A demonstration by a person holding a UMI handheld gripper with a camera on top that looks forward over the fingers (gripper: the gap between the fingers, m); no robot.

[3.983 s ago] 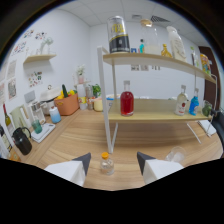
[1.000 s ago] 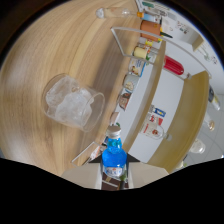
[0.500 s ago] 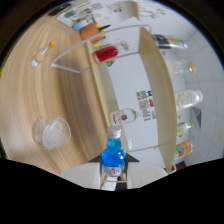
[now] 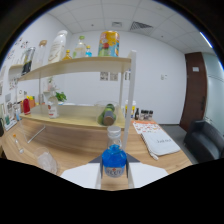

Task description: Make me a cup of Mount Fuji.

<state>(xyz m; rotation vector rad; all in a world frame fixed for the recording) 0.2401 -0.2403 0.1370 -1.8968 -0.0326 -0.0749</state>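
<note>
White walls and a tiled ceiling close the room, with a dark door (image 4: 196, 85) past the far end of the worktop and a dark chair (image 4: 206, 140) below it. Across the middle runs a pale wooden shelf (image 4: 75, 64) on white posts, its upper board carrying a row of bottles and a tall printed can (image 4: 108, 44), its lower board holding a green can (image 4: 107, 114) lying on its side and a red bottle (image 4: 26, 106) far off at the other end. Open air lies between the shelf's front edge and the claw. A wooden worktop (image 4: 155, 159) stretches below, with a printed booklet (image 4: 159, 141) lying near its edge on the door side. A clear glass (image 4: 46, 161) sits on the worktop just beside the claw, toward the red bottle's end. The claw (image 4: 114, 176) is closed on a small bottle (image 4: 114, 159) of blue liquid, both white fingers (image 4: 80, 175) pressing its sides, the bottle upright with its pale cap above them.
</note>
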